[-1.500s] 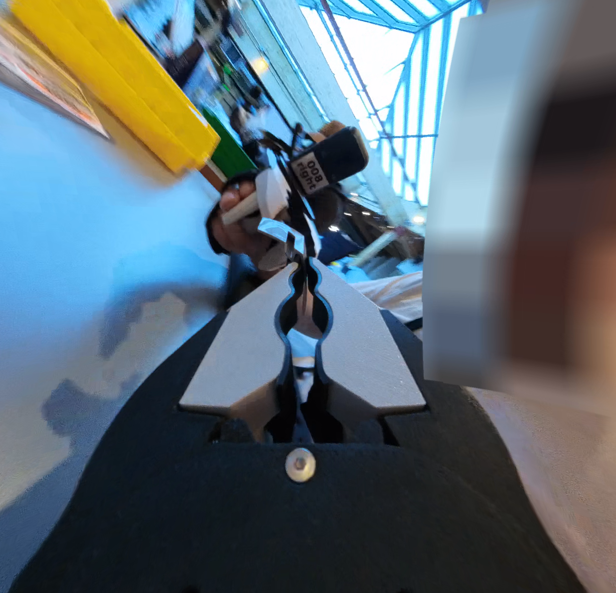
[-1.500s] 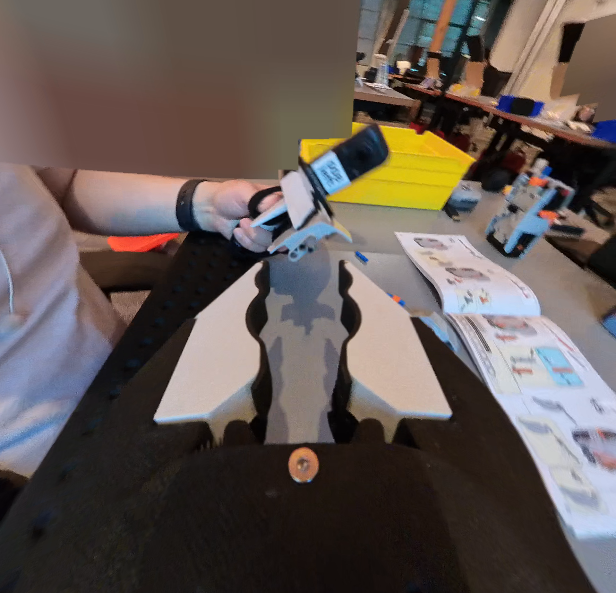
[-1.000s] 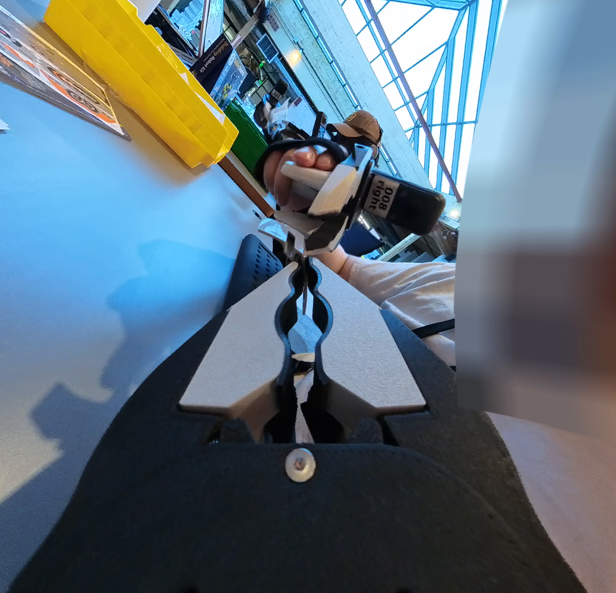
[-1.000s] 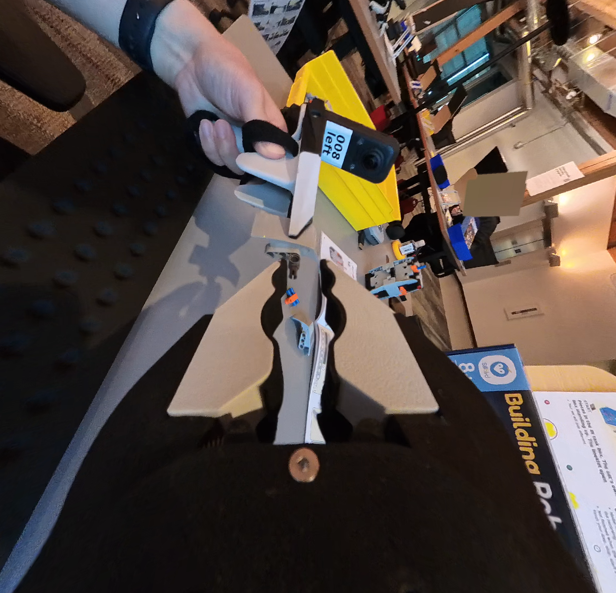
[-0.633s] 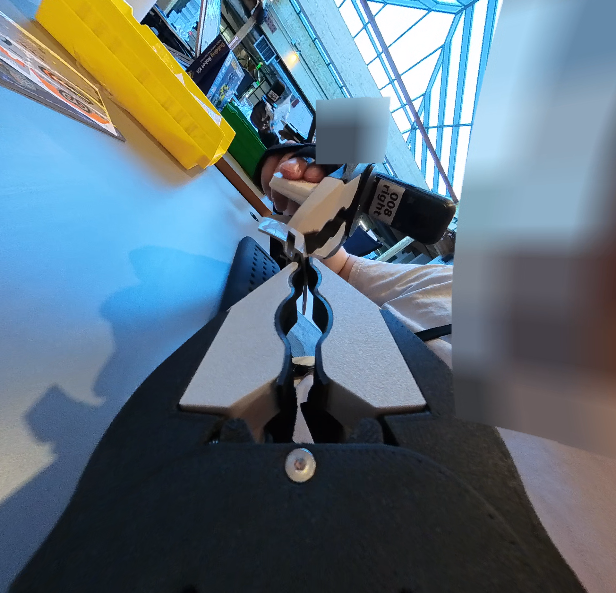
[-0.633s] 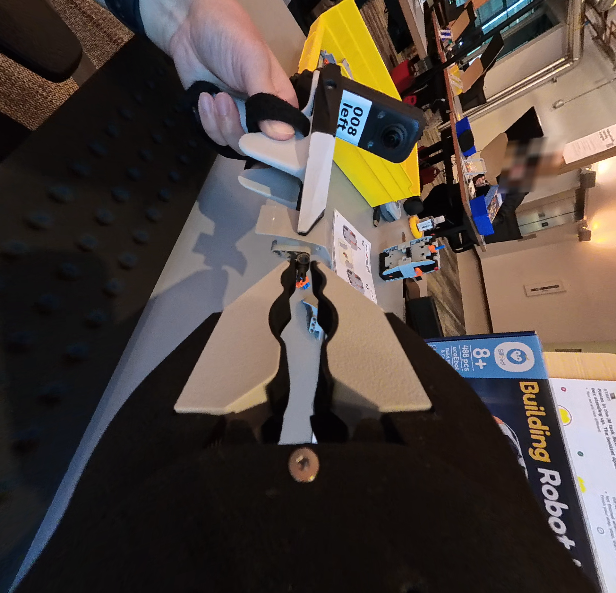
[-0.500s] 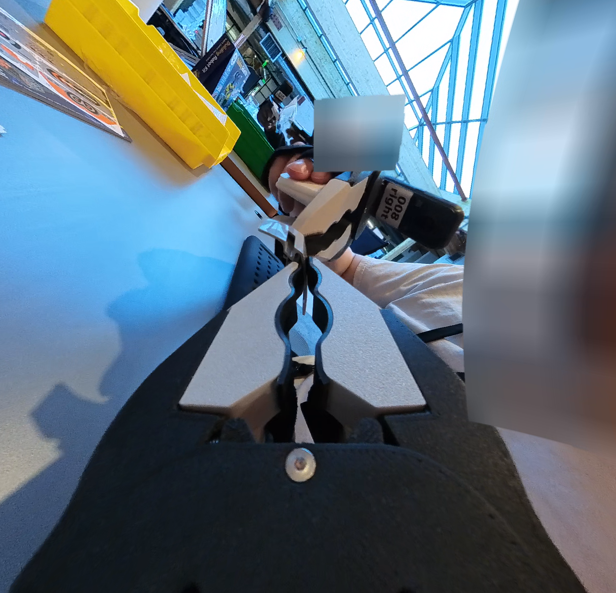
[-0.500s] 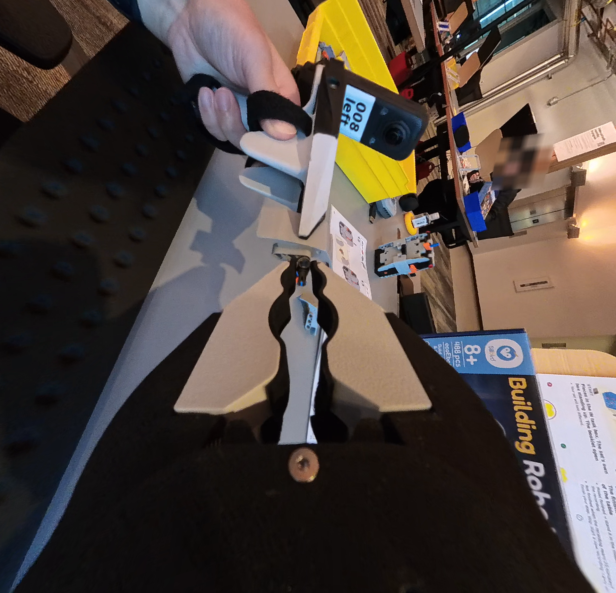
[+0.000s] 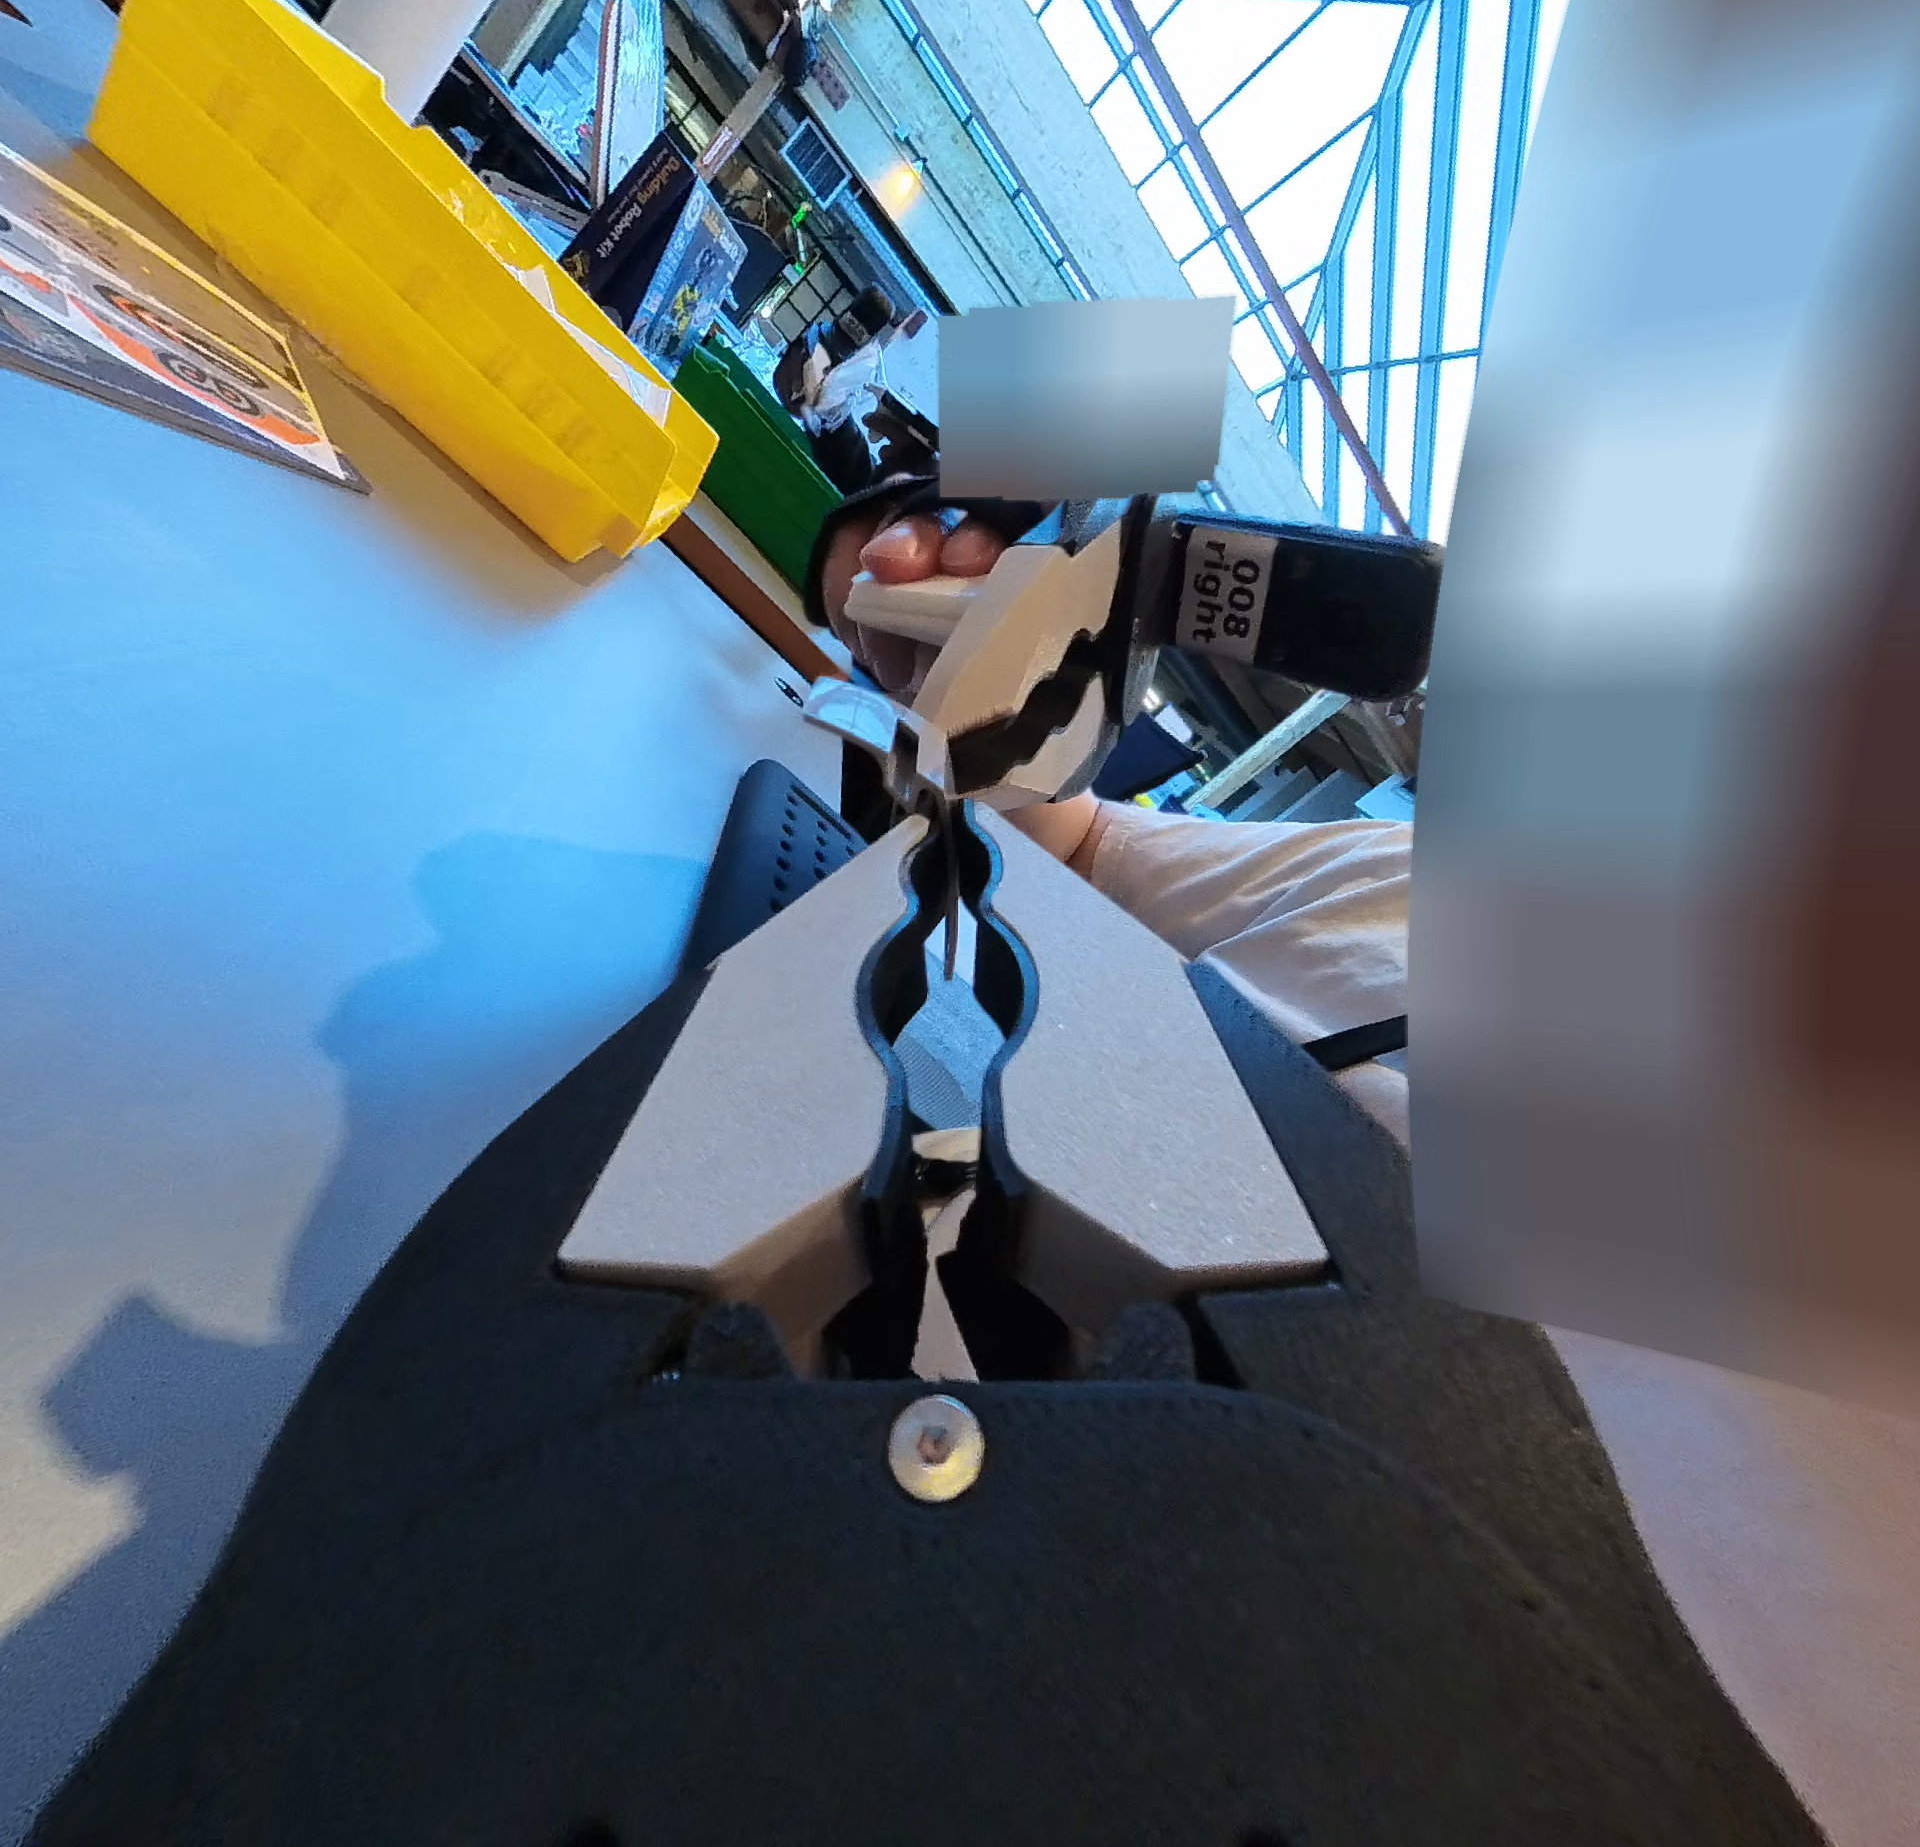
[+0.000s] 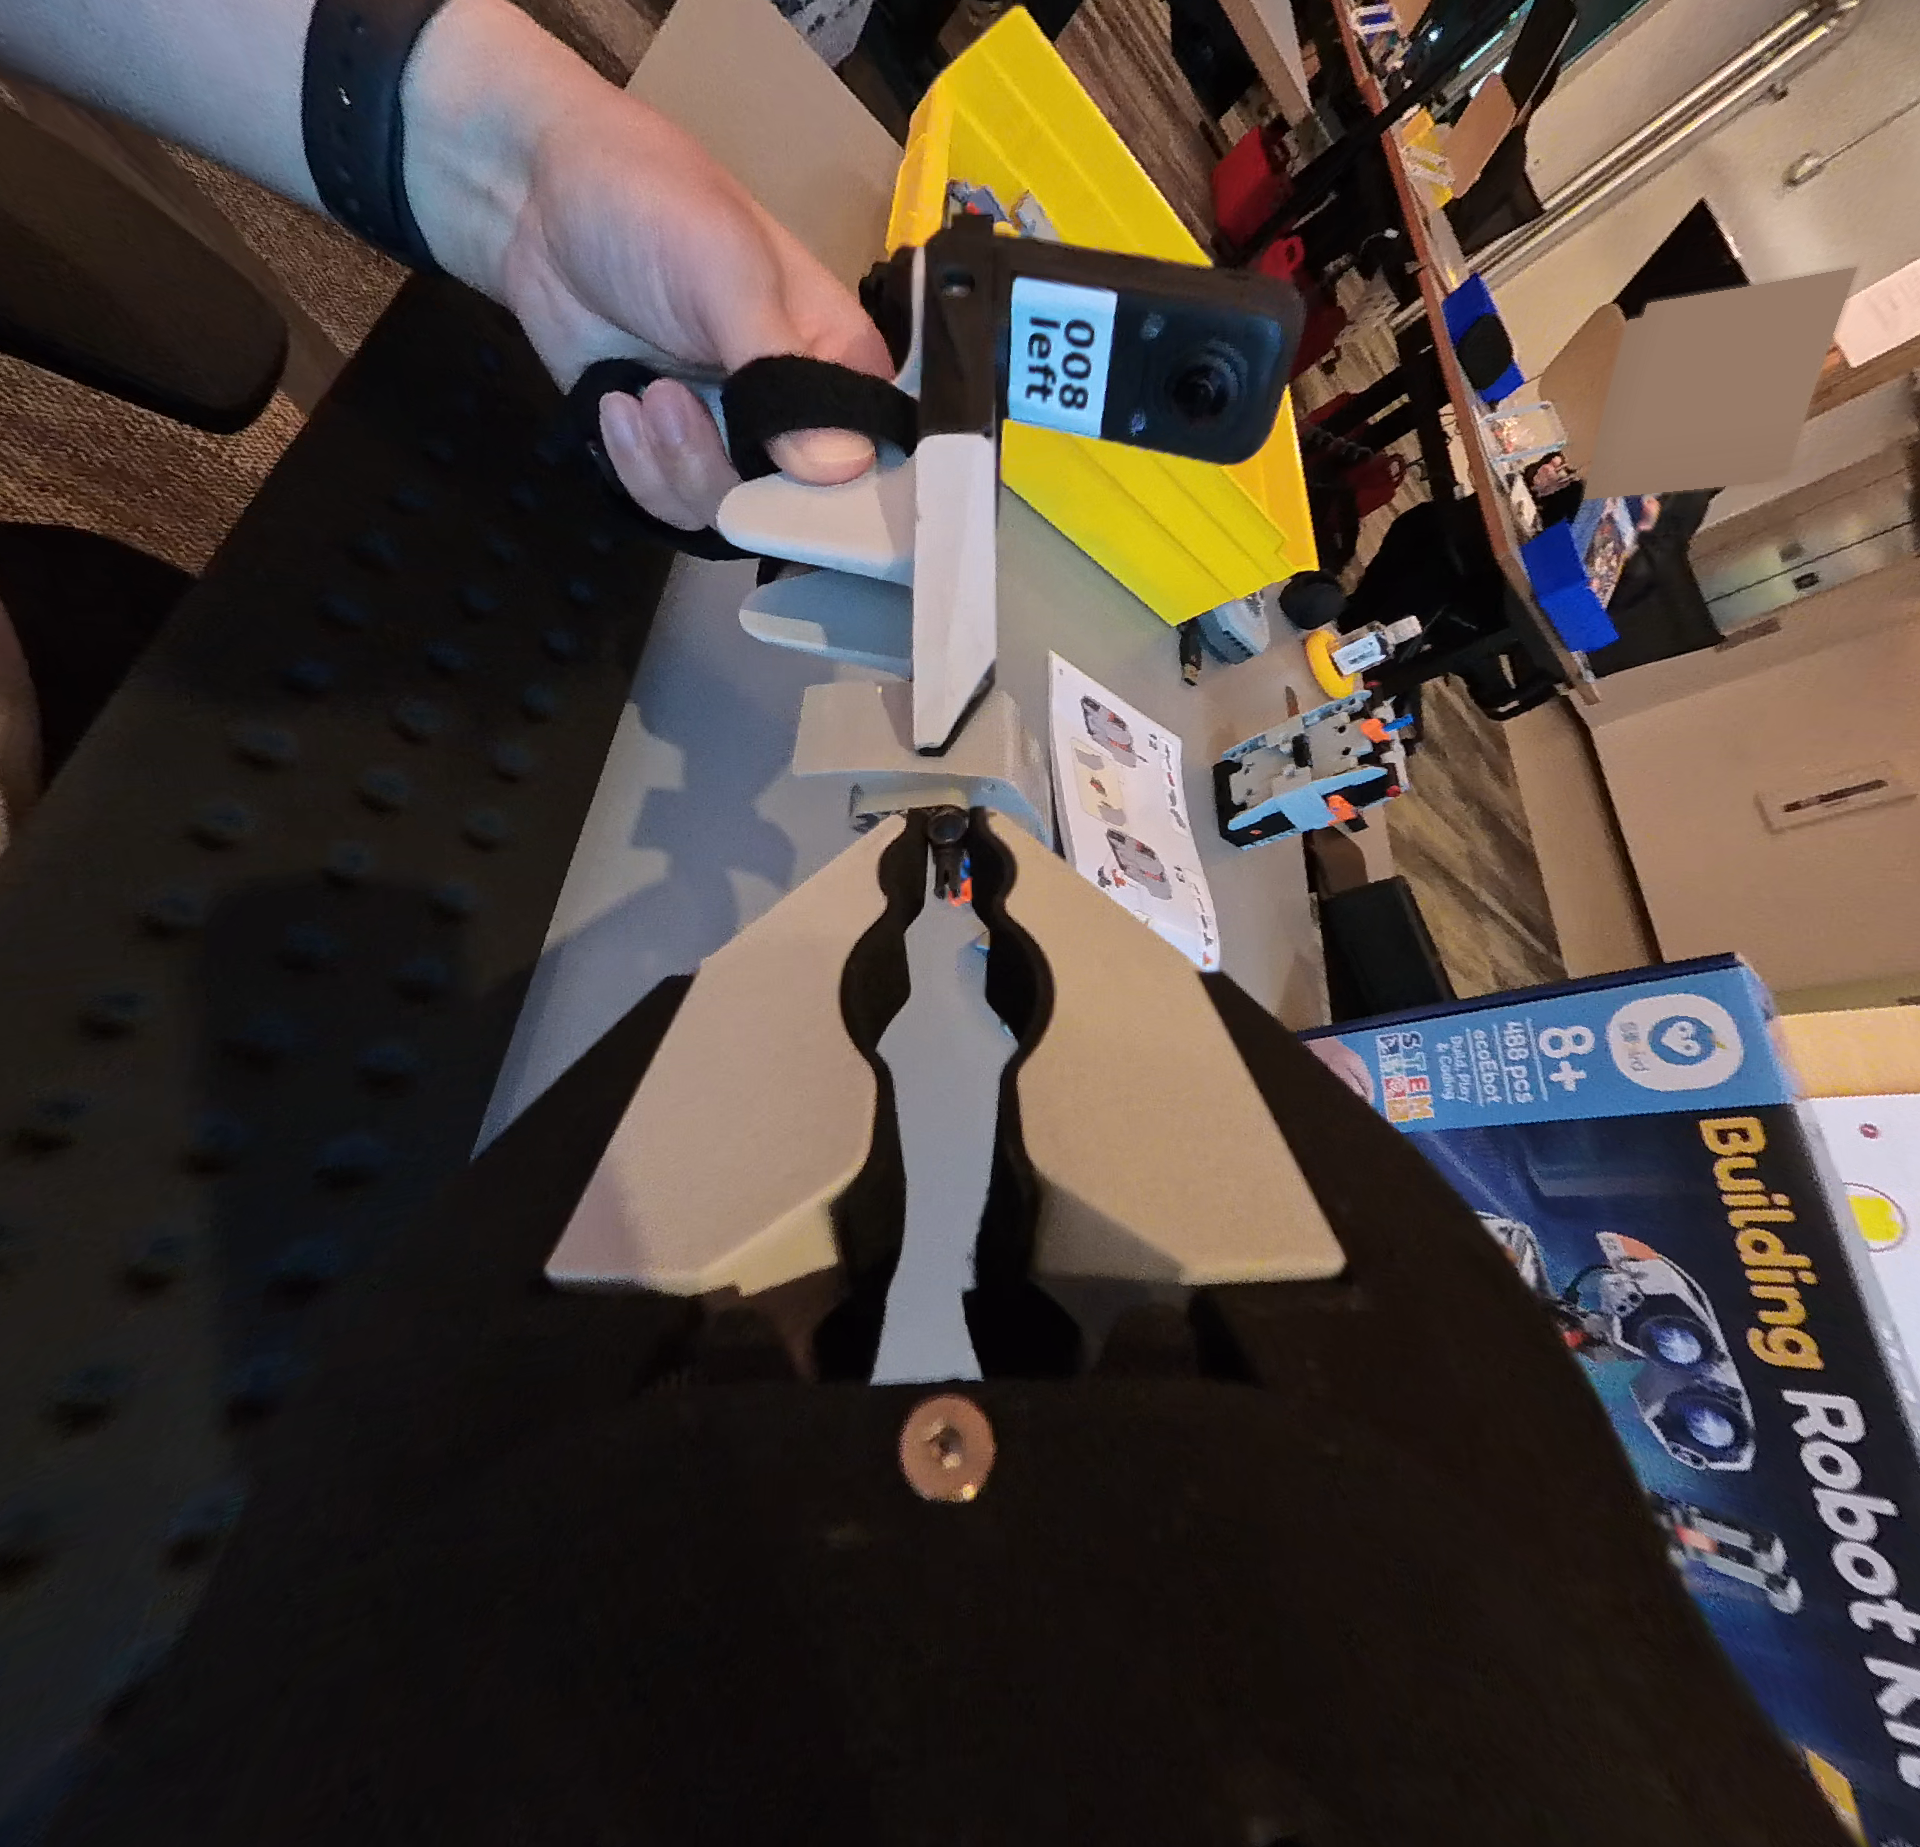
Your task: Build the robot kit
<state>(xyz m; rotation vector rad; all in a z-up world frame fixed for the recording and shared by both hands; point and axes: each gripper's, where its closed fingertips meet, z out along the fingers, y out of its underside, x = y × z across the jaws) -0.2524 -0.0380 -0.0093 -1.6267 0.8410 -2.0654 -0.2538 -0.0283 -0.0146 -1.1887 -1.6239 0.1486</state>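
Note:
My left gripper (image 9: 940, 823) is shut on a thin grey angled building piece (image 9: 857, 711) and holds it above the grey table (image 9: 260, 758). My right gripper (image 10: 945, 836) meets it tip to tip and is shut on a small black pin (image 10: 945, 852) that sticks out of the grey piece (image 10: 997, 758). The left gripper (image 10: 948, 727) shows edge-on in the right wrist view, held by a hand with a black wristband. The right gripper (image 9: 951, 758) shows in the left wrist view just beyond the piece.
A yellow bin (image 10: 1091, 270) stands at the back of the table, also in the left wrist view (image 9: 395, 270). An open instruction booklet (image 10: 1132, 810), a part-built model (image 10: 1309, 769) and a blue box (image 10: 1662, 1226) lie to the right. A black chair (image 10: 260, 862) is at the left. Less than 4 cm separates the two grippers' tips.
My right gripper has turned, come up to the grey piece and closed from wide open onto the black pin. My left gripper has stayed shut on the piece.

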